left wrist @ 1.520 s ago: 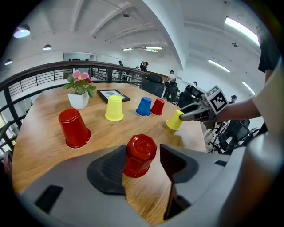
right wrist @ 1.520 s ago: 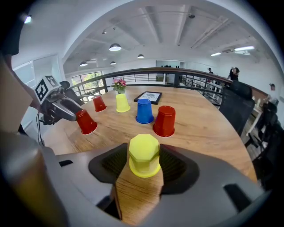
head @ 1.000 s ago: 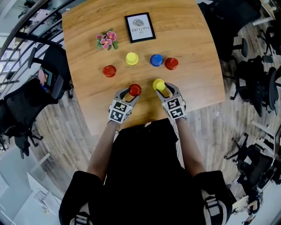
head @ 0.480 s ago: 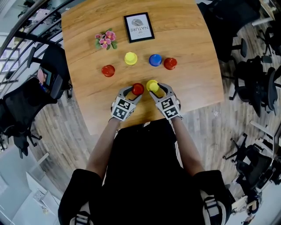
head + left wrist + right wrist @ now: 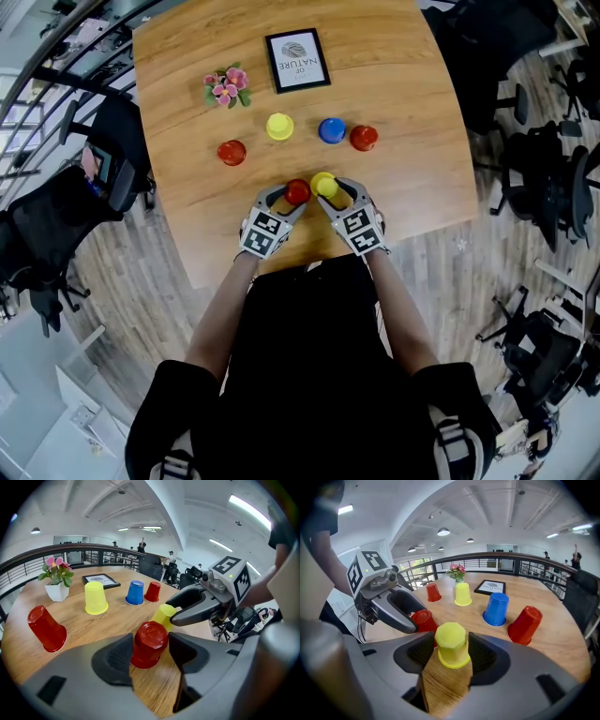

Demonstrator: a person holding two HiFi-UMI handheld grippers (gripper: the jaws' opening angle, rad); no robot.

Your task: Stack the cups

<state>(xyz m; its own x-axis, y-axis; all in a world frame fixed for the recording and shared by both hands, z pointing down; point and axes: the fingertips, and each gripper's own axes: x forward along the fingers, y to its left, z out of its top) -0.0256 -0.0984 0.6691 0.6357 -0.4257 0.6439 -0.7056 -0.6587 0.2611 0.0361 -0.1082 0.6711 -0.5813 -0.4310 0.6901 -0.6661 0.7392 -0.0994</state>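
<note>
My left gripper (image 5: 292,195) is shut on an upside-down red cup (image 5: 297,192), which sits between both pads in the left gripper view (image 5: 150,643). My right gripper (image 5: 329,187) is shut on an upside-down yellow cup (image 5: 323,185), gripped at its sides (image 5: 451,644). The two held cups are side by side and nearly touching over the near-middle of the wooden table (image 5: 412,103). Farther back, a red cup (image 5: 231,151), a yellow cup (image 5: 279,126), a blue cup (image 5: 331,130) and another red cup (image 5: 364,138) stand upside down in a row.
A small pot of pink flowers (image 5: 226,85) and a framed print (image 5: 298,59) stand at the far side of the table. Office chairs (image 5: 539,159) surround the table on the wooden floor. The table's near edge lies just below my grippers.
Both grippers have moved inward toward each other with their cups. The yellow cup shifted left and the red cup right, so they now sit almost together.
</note>
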